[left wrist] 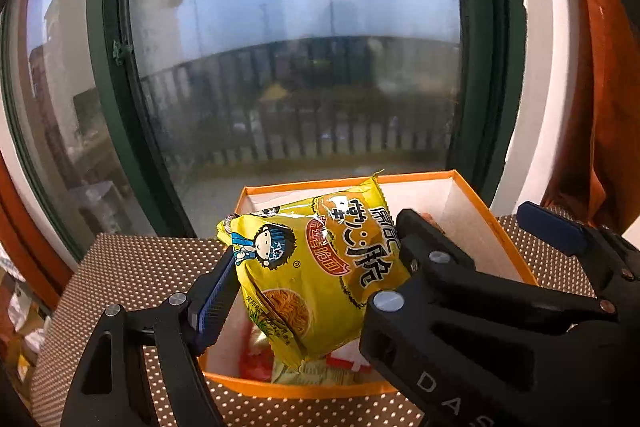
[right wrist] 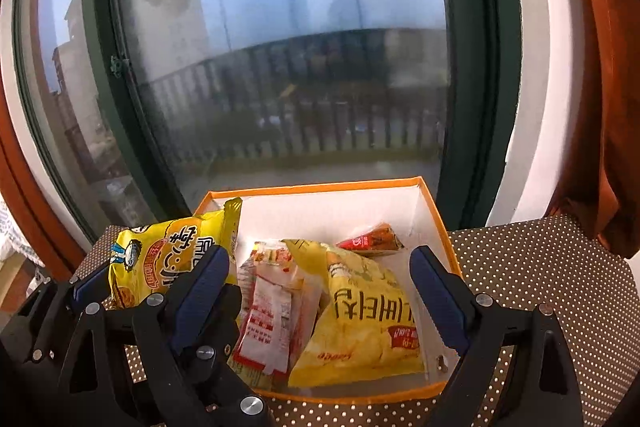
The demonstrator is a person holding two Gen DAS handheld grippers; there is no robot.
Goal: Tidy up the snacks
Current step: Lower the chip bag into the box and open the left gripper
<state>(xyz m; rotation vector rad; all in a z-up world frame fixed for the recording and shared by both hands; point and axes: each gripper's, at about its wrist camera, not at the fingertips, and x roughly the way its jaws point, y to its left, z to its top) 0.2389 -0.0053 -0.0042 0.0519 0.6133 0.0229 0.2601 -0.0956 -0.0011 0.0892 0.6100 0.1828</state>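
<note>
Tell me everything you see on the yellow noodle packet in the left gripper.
The yellow noodle packet is a glossy, puffy plastic bag with a cartoon child, red banner, dark lettering and a noodle photo. The left gripper clamps it at both sides, tilted, crimped end up, above the orange box, near its left side. It does not appear to touch the snacks below.

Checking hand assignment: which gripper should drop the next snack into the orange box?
Left. The left gripper already clamps the yellow noodle packet above the orange box. The right gripper is open and empty over the yellow chip bag, so it would need a fresh pick first.
</note>
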